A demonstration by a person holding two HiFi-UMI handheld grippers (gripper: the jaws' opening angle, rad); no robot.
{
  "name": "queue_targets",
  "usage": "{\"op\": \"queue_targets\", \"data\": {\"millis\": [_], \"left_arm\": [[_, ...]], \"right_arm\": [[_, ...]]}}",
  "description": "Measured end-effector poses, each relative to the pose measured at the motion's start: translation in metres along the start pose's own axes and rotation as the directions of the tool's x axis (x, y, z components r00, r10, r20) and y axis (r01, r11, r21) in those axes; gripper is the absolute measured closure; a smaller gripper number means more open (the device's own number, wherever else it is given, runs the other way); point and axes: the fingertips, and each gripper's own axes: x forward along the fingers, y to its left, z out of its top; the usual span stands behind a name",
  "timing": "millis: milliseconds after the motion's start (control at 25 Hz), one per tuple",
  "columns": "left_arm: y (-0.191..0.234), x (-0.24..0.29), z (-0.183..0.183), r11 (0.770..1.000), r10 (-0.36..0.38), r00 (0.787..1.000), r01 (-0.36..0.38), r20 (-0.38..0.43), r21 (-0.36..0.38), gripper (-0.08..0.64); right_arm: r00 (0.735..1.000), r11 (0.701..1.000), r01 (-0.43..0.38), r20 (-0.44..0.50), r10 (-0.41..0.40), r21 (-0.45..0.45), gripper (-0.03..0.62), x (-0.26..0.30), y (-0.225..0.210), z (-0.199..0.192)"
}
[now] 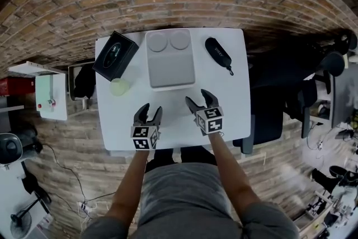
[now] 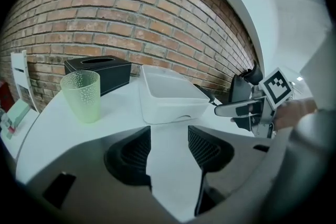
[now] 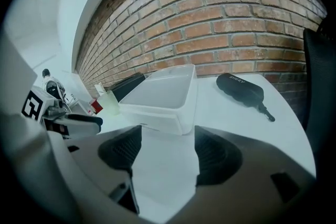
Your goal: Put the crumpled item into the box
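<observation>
One table (image 1: 236,99) carries four items. Count: one white box (image 1: 170,69), one green plastic cup (image 1: 119,87), one black tissue box (image 1: 115,55), one black zipped case (image 1: 218,54).

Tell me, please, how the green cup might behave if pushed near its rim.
The green cup stands upright and looks translucent and empty, so probably light and easily tipped. Round and tapered, it would likely roll in a curve once down.

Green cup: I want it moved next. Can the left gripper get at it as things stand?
Probably yes: the left gripper, open and empty, has only bare table between it and the cup; the white box stands off to the right.
</observation>
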Motion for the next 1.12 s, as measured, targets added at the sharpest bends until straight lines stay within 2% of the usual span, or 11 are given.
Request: {"op": "queue_targets", "data": {"millis": [160, 360, 760, 1000, 1120], "left_arm": [[-0.002, -0.019, -0.006, 1.000, -0.007, 1.000, 0.007, -0.002, 0.018, 0.344], [-0.002, -0.044, 0.007, 1.000, -0.002, 0.997, 0.000, 0.079, 0.029, 0.341], [-0.010, -0.082, 0.030, 0.997, -0.032, 0.990, 0.021, 0.138, 0.079, 0.327], [-0.034, -0.096, 0.021, 0.988, -0.131, 0.984, 0.118, 0.124, 0.101, 0.273], [-0.040, -0.106, 0.014, 0.982, -0.160, 0.980, 0.145, 0.122, 0.120, 0.266]], "right_arm": [[1.000, 1.000, 0.001, 0.007, -0.001, 0.004, 0.255, -0.011, 0.004, -0.004], [1.000, 1.000, 0.002, 0.022, -0.002, 0.008, 0.236, -0.029, 0.014, -0.008], [0.997, 0.999, -0.018, 0.081, 0.016, 0.030, 0.164, -0.069, 0.043, -0.016], [0.994, 0.999, -0.036, 0.104, 0.032, 0.040, 0.084, -0.087, 0.065, -0.029], [0.992, 0.999, -0.029, 0.123, 0.024, 0.039, 0.069, -0.100, 0.076, -0.033]]}}
